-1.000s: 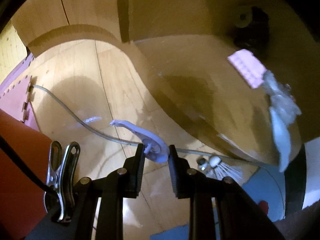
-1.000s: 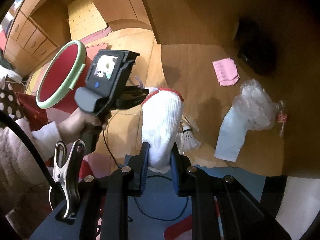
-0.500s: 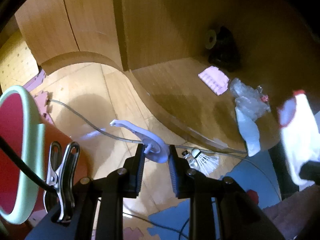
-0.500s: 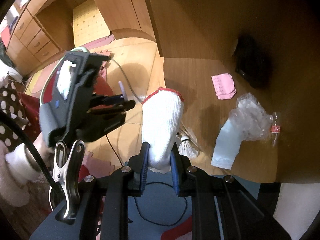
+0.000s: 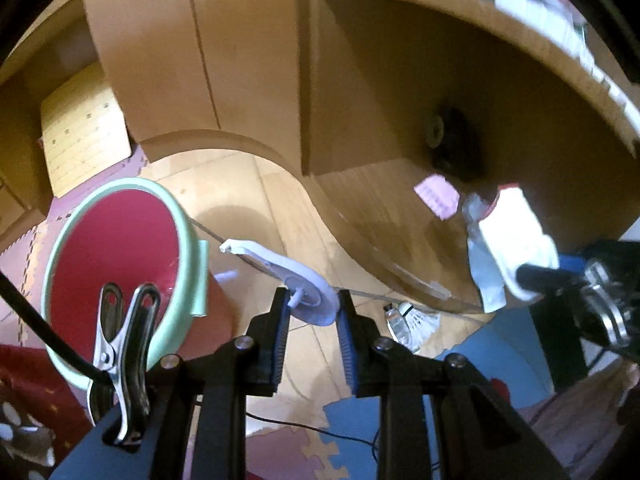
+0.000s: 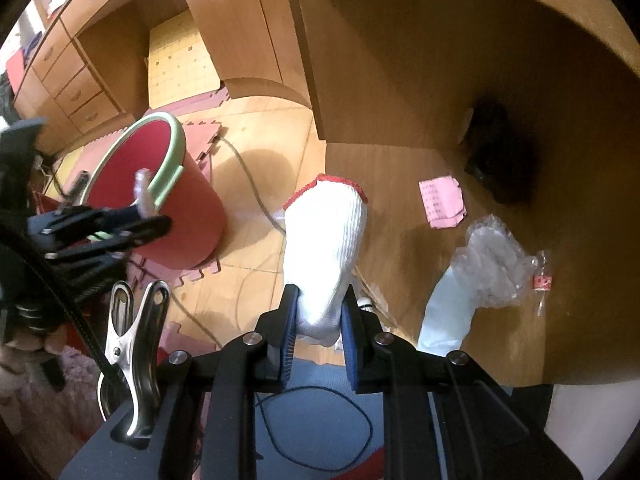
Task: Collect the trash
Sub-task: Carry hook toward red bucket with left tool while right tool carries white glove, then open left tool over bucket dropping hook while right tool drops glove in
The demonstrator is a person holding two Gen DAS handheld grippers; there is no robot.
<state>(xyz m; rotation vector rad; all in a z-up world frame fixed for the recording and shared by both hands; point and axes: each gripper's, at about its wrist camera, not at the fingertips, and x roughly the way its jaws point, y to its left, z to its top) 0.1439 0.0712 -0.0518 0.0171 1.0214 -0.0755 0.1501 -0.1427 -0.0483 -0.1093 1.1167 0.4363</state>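
The left tool (image 5: 311, 307) is closed on a white plastic piece (image 5: 298, 280), flat and round at the gripped end with a long curved arm that points up and to the left. The right tool (image 6: 318, 318) is closed on a white knitted glove (image 6: 324, 248) with a red cuff; the cuff end stands up above the pads.

Just left of the left tool stands the red bin (image 5: 120, 256) with a pale green rim, on the wooden floor (image 5: 248, 184) at the edge of pink foam mats. As far as the left wrist view shows, only the bare red inner wall is visible inside; the bottom is hidden. In the right wrist view the left tool and its plastic piece are in front of the bin's rim.

More trash lies on the floor under the desk: a pink paper (image 6: 442, 202), a crumpled clear plastic bag (image 6: 494, 266) on a pale blue sheet (image 6: 446, 320), and a small bottle (image 6: 542, 282) with a red label. A shuttlecock (image 5: 418, 316) lies near the step edge, beside a grey cable (image 6: 248, 172).
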